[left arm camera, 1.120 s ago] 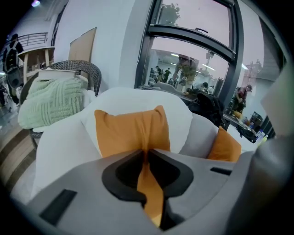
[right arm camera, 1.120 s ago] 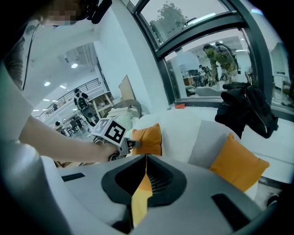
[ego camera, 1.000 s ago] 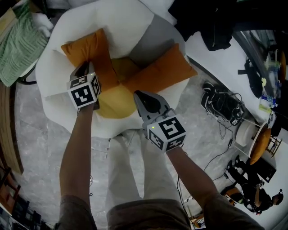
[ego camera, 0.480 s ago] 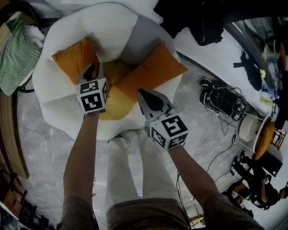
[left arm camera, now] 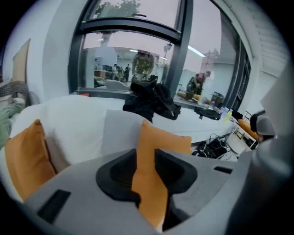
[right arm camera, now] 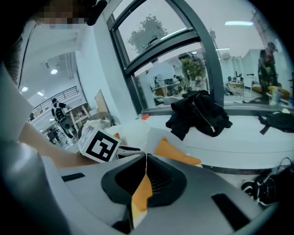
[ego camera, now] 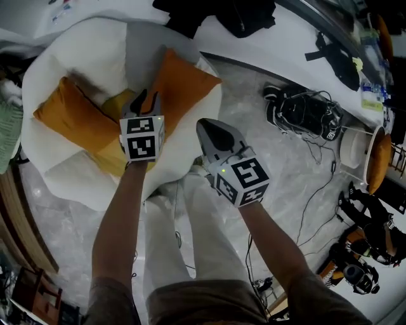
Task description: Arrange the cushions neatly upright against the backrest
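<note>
A white round armchair (ego camera: 76,184) holds two orange cushions and a yellow seat pad (ego camera: 113,154). The left orange cushion (ego camera: 66,117) leans at the chair's left side. Against the backrest stands the right orange cushion (ego camera: 184,82), upright in the left gripper view (left arm camera: 161,142). My left gripper (ego camera: 144,100) is at that cushion's left edge. Its jaws (left arm camera: 146,153) are opening, and orange fabric shows in the gap with no pad pressing on it. My right gripper (ego camera: 212,130) hangs shut over the chair's front edge, holding nothing (right arm camera: 146,158).
Black clothing (ego camera: 219,16) lies on the white ledge behind the chair. Dark bags and cables (ego camera: 304,114) sit on the marble floor to the right. A green blanket (ego camera: 5,124) is at the far left. The person's legs (ego camera: 190,235) stand right before the chair.
My left gripper moved right, from the left orange cushion over to the right one. The right cushion now stands more upright. The head view swung to the right.
</note>
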Tool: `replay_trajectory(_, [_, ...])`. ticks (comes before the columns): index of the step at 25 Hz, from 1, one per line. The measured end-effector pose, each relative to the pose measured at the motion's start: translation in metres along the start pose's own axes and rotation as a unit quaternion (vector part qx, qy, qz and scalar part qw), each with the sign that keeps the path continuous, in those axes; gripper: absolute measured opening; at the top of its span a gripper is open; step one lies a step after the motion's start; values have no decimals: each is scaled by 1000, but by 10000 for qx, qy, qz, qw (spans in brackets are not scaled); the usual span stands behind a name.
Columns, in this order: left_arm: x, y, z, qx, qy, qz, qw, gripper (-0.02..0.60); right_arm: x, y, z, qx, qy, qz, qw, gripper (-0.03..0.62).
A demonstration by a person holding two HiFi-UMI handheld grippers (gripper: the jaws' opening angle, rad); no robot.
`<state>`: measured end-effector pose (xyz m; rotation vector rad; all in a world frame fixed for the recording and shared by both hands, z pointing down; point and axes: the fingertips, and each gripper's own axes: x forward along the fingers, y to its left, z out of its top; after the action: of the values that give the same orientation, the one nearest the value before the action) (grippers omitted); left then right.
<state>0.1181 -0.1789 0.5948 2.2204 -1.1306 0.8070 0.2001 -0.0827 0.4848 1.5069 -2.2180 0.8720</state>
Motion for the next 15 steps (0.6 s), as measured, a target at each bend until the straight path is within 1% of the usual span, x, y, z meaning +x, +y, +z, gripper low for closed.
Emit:
replay_trajectory(3, [19,-42,0,235,82,-231,9994,121,-16,-28,-9,158,-36,-177,9997,21])
replay_trajectory(6, [32,-65,1,322,115,-284,9990,135,-29,-51,-16,296,-62,-302,9991,21])
replay_trajectory(10, [39,-74,-1,355,155,-163,9991,163,-40,-70,-21,439,-114,-396,9982,21])
replay_trajectory(15, [45,-71,-16,388,376,-31,9985,178,-36,-75,-25,519,-132,-323,9980,21])
